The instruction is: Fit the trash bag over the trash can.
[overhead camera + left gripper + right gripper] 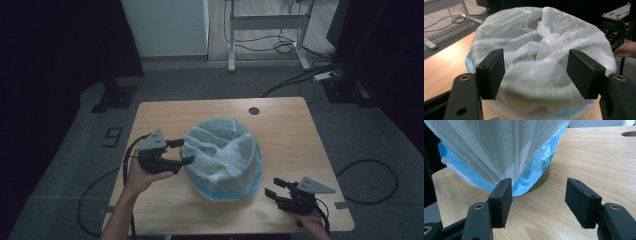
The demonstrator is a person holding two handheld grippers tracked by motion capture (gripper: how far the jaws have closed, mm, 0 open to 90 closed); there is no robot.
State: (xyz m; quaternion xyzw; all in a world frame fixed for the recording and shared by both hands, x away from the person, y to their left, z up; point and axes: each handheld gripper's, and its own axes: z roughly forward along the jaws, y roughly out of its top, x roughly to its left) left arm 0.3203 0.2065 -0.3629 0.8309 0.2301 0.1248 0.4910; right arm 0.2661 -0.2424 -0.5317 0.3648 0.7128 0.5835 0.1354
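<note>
A round bin draped with a white translucent bag point(222, 152) over a blue bag point(210, 192) stands mid-table. The white bag point(536, 50) is crumpled at its top. My left gripper point(184, 151) is open at the bin's left side, its fingertips right at the plastic. In the left gripper view its jaws point(536, 72) flank the bag's near side without pressing on it. My right gripper point(273, 186) is open near the front right of the table, a short way from the bin. Between its jaws point(537, 200) lies bare wood, with the blue bag's hem point(534, 167) and the bin's dark base point(545, 178) just ahead.
The wooden table point(290, 135) has a round hole point(254, 110) near its far edge. A desk frame point(265, 22) and cables point(285, 47) are on the floor beyond. The other hand point(626, 48) shows past the bag in the left gripper view.
</note>
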